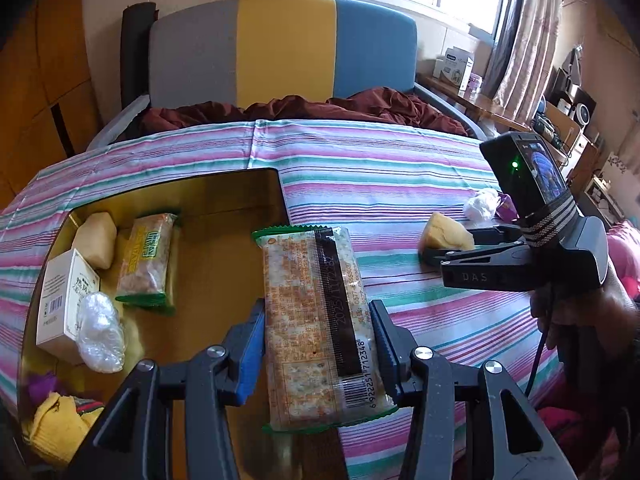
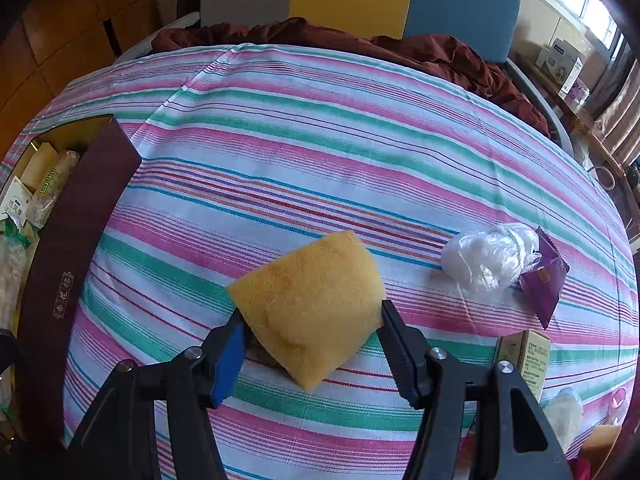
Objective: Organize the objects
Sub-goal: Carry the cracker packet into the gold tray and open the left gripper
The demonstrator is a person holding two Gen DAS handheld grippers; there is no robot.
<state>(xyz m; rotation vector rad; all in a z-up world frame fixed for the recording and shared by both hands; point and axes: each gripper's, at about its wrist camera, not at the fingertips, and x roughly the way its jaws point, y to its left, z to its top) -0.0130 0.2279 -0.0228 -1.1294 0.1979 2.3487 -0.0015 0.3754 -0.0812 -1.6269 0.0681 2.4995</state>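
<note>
My left gripper (image 1: pixel 318 344) is shut on a green-edged cracker packet (image 1: pixel 316 320), held above the right edge of a gold-lined box (image 1: pixel 224 200). Inside that box lie another cracker packet (image 1: pixel 148 256), a yellow sponge (image 1: pixel 96 240), a white carton (image 1: pixel 66 300), a clear plastic wad (image 1: pixel 100 332) and a yellow cloth (image 1: pixel 60 428). My right gripper (image 2: pixel 310 340) is shut on a yellow sponge (image 2: pixel 312 304) just over the striped cloth (image 2: pixel 320 152); the left wrist view shows the same right gripper (image 1: pixel 432 250) and sponge (image 1: pixel 444 232) to the right of the box.
A crumpled plastic bag (image 2: pixel 488 260) and a purple sachet (image 2: pixel 544 280) lie to the right of the sponge. A small cream carton (image 2: pixel 528 356) stands near the right fingers. The box's dark red wall (image 2: pixel 68 264) runs along the left. A dark red blanket (image 1: pixel 320 108) lies behind.
</note>
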